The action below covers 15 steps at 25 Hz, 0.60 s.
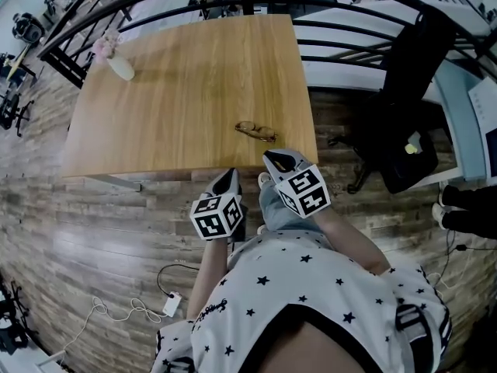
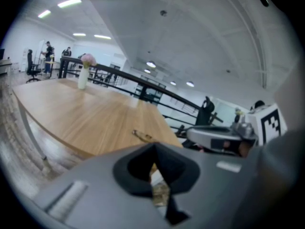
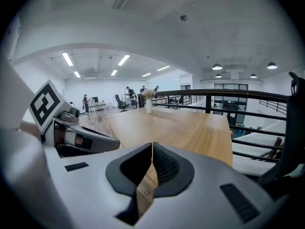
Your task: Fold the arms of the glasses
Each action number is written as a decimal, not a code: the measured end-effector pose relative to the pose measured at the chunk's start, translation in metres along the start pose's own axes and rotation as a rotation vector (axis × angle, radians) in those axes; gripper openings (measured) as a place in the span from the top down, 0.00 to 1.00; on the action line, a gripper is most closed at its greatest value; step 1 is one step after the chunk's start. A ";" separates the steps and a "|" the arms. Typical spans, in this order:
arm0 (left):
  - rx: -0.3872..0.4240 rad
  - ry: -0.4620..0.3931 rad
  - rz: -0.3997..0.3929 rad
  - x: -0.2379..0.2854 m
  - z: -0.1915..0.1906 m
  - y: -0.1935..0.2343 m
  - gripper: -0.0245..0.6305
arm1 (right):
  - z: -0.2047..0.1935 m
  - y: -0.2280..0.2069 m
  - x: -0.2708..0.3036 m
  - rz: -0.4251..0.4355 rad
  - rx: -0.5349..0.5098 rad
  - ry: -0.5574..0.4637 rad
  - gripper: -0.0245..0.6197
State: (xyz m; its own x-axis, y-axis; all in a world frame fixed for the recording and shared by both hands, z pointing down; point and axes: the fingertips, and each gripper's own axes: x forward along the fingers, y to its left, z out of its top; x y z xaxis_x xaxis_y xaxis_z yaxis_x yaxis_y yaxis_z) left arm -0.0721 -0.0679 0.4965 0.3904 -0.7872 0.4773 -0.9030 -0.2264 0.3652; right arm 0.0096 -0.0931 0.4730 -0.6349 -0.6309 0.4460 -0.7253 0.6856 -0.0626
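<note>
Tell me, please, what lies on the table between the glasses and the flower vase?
Nothing: the head view shows bare wooden tabletop between the glasses and the flower vase.

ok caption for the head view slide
Left gripper and right gripper, both shut, held short of the glasses on the table.

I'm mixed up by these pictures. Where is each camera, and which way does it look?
Head view: on the person's head, looking down at table, glasses, left gripper, right gripper, starred shirt.
Left gripper view: on the left gripper, looking along its shut jaws across the table to the glasses; right gripper at right.
Right gripper view: on the right gripper, looking along its shut jaws over the table; left gripper at left.
Both gripper views show the vase.
</note>
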 end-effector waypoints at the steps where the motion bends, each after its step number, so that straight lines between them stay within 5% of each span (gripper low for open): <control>1: 0.000 -0.002 -0.003 -0.001 -0.001 -0.002 0.95 | 0.000 0.001 -0.003 0.000 0.002 -0.005 0.93; 15: -0.006 -0.004 -0.014 -0.001 -0.002 -0.005 0.95 | 0.004 0.010 -0.013 0.019 -0.012 -0.047 0.94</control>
State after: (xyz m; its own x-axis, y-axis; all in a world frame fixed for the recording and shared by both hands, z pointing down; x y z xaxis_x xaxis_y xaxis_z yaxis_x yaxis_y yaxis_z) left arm -0.0675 -0.0648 0.4952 0.4021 -0.7863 0.4692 -0.8965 -0.2340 0.3761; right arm 0.0098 -0.0797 0.4627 -0.6604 -0.6341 0.4022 -0.7101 0.7015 -0.0601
